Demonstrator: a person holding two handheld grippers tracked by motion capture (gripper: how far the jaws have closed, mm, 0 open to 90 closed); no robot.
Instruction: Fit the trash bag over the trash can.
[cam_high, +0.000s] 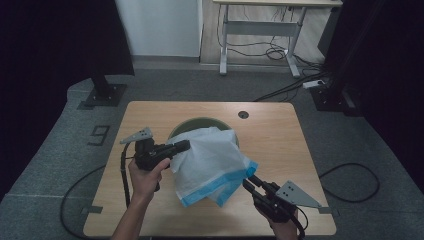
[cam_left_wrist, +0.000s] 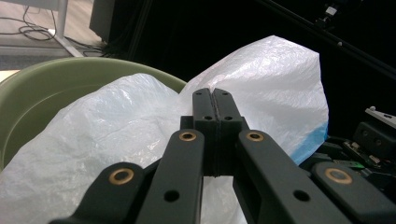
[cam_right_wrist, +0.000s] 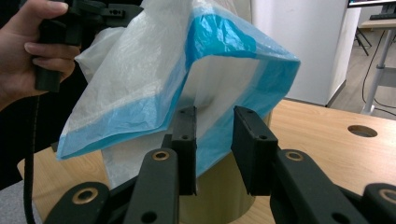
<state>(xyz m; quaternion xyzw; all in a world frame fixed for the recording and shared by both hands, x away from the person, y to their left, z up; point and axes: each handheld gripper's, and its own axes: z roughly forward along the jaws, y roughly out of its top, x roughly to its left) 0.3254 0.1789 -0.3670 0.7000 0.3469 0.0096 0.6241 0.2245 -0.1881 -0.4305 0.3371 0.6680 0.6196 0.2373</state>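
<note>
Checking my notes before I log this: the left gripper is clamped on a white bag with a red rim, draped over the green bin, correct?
Not quite. The bag has a blue rim, not red, as the right gripper view shows. The left gripper is clamped on it over the green bin.

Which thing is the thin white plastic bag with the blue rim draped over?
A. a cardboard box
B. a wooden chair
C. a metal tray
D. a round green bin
D: the thin white plastic bag with the blue rim lies across the opening of the round green bin, whose green wall curves beside it in the left gripper view.
</note>
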